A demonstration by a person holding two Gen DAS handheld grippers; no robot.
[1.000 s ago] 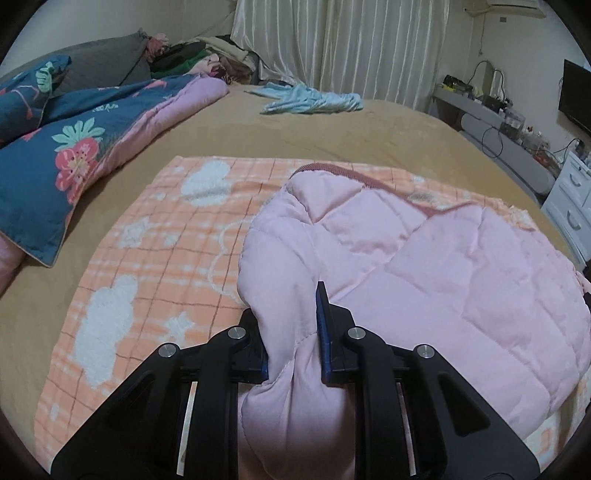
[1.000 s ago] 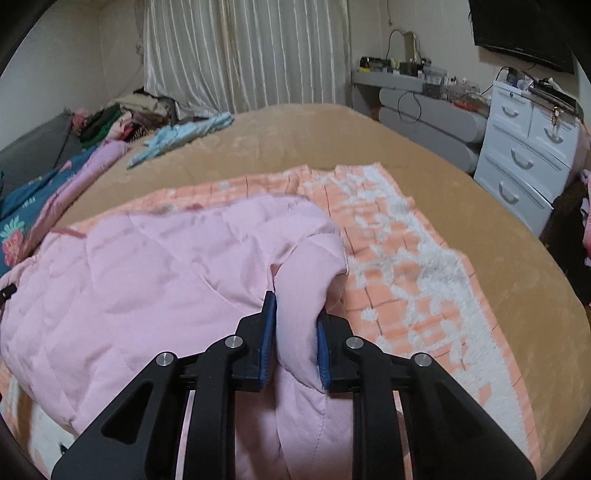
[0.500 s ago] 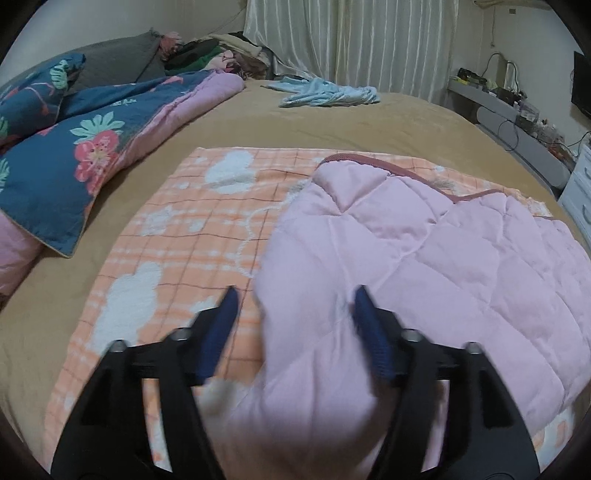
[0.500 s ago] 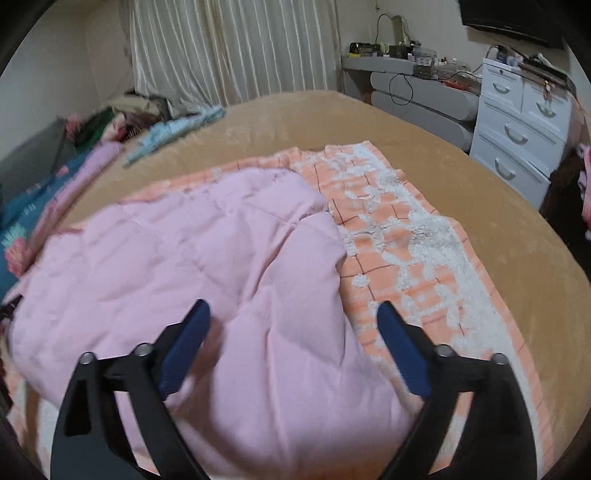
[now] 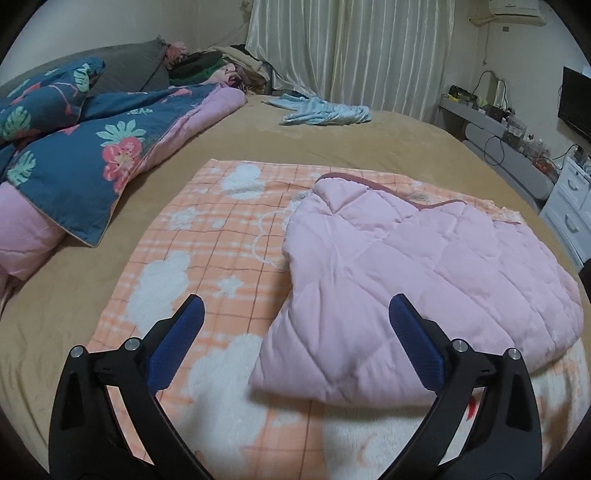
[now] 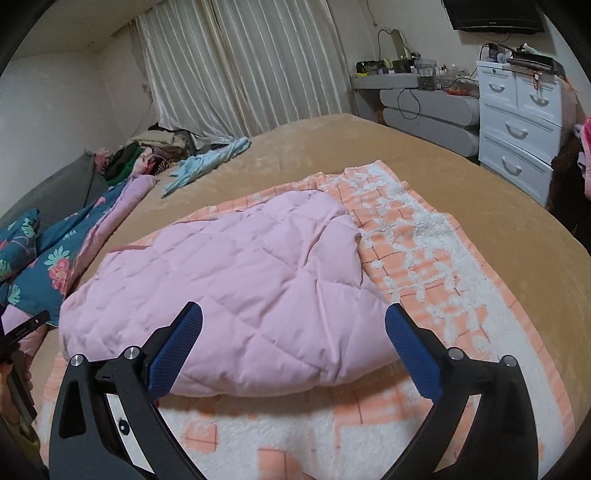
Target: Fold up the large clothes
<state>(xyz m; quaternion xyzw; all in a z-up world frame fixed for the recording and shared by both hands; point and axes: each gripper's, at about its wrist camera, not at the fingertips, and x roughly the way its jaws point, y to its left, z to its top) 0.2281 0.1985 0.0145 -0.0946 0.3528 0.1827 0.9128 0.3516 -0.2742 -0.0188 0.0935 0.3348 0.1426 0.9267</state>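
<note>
A big bed [image 5: 332, 147] with a tan cover fills the room. Long pale curtains [image 5: 369, 55] hang behind it. White drawers [image 6: 517, 129] stand by the wall under a dark TV [image 6: 491, 14].

Pink quilted garment [image 5: 424, 273]: soft matt cloth, stitched in diamond panels, with a darker pink trim at its far edge. Orange-checked blanket [image 5: 207, 236]: fleecy cloth with raised, woolly white patches. Bed [image 5: 332, 144]: tan cover of short, velvety nap. Floral duvet [image 5: 85, 155] at the bed's left edge: smooth printed cloth. Left hand-held gripper [image 5: 293, 345] and right hand-held gripper [image 6: 293, 345]: matt black plastic frames, bright metal screw heads, blue finely dimpled pads. Curtains [image 6: 243, 74]: faintly glossy pleated cloth. Drawer chest [image 6: 521, 122]: glossy white.
</note>
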